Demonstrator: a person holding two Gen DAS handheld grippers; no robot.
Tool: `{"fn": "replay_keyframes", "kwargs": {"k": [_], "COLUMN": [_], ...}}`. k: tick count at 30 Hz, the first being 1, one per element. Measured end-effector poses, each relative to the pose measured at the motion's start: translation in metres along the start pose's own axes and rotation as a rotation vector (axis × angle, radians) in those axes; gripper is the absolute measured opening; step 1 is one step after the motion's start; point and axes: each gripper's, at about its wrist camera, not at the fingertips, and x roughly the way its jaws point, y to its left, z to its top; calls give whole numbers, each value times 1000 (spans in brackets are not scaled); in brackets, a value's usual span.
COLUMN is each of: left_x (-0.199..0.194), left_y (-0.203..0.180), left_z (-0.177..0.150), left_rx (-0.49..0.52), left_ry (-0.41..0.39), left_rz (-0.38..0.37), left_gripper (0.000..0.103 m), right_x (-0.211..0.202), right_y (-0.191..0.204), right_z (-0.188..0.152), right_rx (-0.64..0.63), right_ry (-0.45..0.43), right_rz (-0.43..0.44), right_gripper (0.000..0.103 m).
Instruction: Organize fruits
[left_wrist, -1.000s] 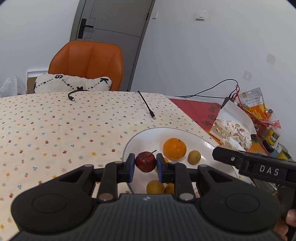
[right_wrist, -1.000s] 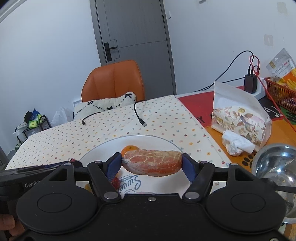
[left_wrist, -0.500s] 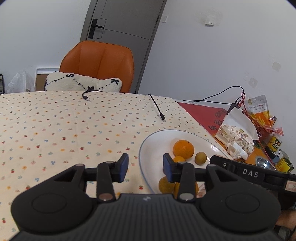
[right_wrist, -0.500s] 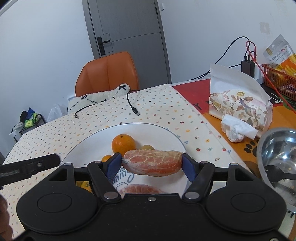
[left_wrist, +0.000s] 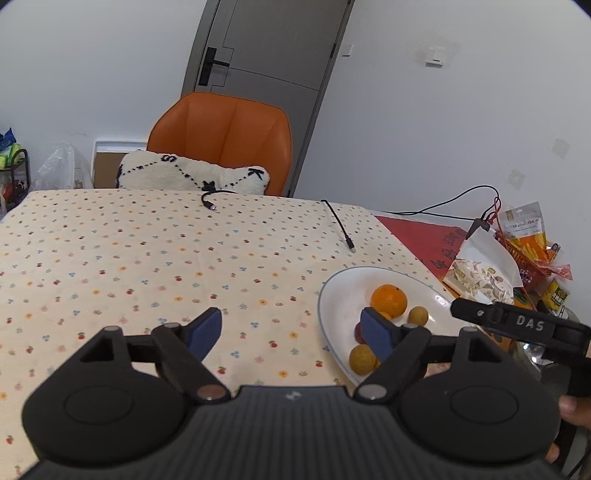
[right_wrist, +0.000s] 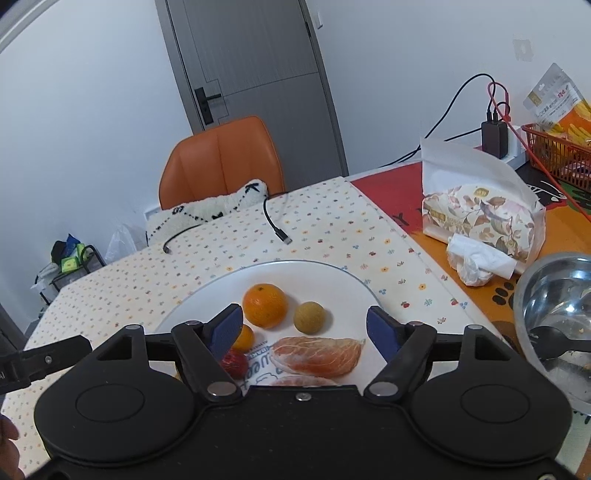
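Just below the right gripper (right_wrist: 306, 325), whose jaws are opening with nothing pressed between them, the peeled citrus segment (right_wrist: 318, 355) lies on the white plate (right_wrist: 343, 286), free of both pads. If this gripper drops or swings now, a finger could probably clip the segment or nudge the orange (right_wrist: 265, 305) and the small round fruit (right_wrist: 309, 316) ahead of the jaws, rolling them toward the rim. The left gripper (left_wrist: 291, 329) is also opening, empty, over the tablecloth (left_wrist: 147, 258). The segment looks pink-orange, membrane-veined, soft and intact.
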Motion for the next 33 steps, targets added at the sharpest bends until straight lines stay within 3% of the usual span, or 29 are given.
{"fn": "replay_keyframes", "kwargs": {"k": [20,33], "left_x": [-52,-76], "left_y": [20,24], "left_z": [5,2], "left_rx": [62,86], "left_ry": [22,11], "left_rz": [63,118], "left_gripper": [96,97], "right_x": [-45,-69], "right_y": [53,68], "right_z": [-9,-19], "right_rx": [-52,-94], "right_ry": [-3,20], "right_rz": [91,115], "right_gripper": [103,103]}}
